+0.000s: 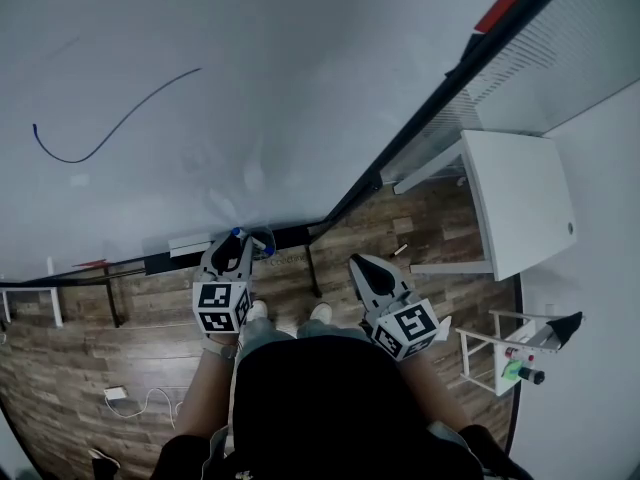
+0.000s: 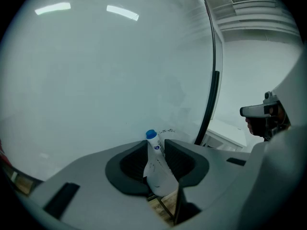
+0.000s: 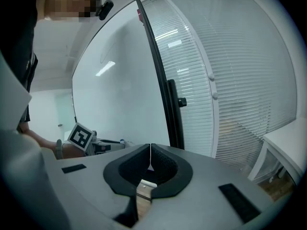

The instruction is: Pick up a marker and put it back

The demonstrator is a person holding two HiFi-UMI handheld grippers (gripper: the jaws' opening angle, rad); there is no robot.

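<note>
A white marker [image 2: 156,163] with a blue cap [image 2: 151,134] stands clamped between the jaws of my left gripper [image 2: 157,150], cap pointing at the whiteboard [image 2: 96,71]. In the head view the left gripper [image 1: 234,251] is low in front of the whiteboard [image 1: 250,78], its blue marker tip [image 1: 237,233] close to the board's bottom tray [image 1: 190,245]. A blue curved line [image 1: 110,128] is drawn on the board. My right gripper [image 3: 150,156] is shut with nothing between its jaws; in the head view the right gripper [image 1: 368,270] hangs over the floor, away from the board.
A black frame post [image 1: 420,128] borders the whiteboard's right edge, with slatted blinds [image 3: 230,80] beyond. A white table [image 1: 515,203] stands at right, and a small white stand [image 1: 505,353] with items near it. The person's shoes [image 1: 290,313] and wood floor [image 1: 120,318] lie below.
</note>
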